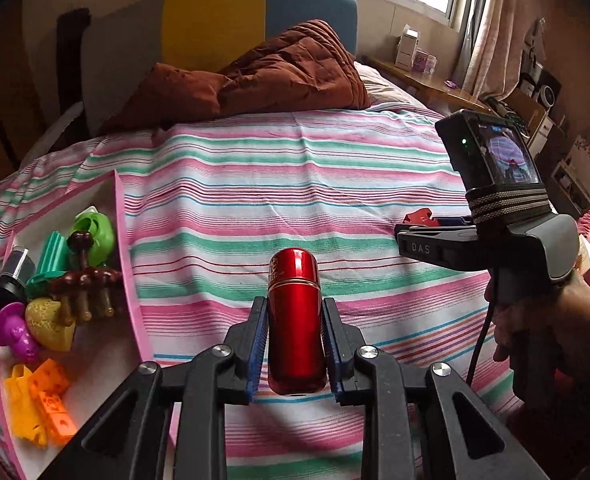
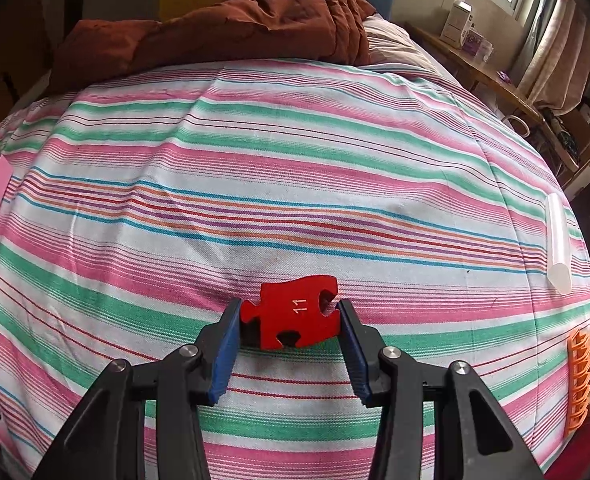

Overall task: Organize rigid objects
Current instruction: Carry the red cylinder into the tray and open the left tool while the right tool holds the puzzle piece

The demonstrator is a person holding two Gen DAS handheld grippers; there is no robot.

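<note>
The left gripper (image 1: pixel 294 332) had its jaws pinched on a red metal canister (image 1: pixel 293 320), which stood lengthwise between the blue pads above the striped bedsheet (image 1: pixel 295 184). Its lower end was partly cut off by the linkage, and the gold lettering near its cap was too small to read. It was glossy, round-topped, with a thin gold band.

The right gripper (image 2: pixel 289 322) clamped a red puzzle piece (image 2: pixel 293 312) marked "11", flat and notched; its underside was hidden.

At the left, a pink-edged box (image 1: pixel 129 264) held a jumble of small toys, overlapping and hard to separate. In the right wrist view, a translucent stick (image 2: pixel 558 244) lay near the bed's edge, and an orange ridged object (image 2: pixel 577 384) was cropped at the frame's side.
</note>
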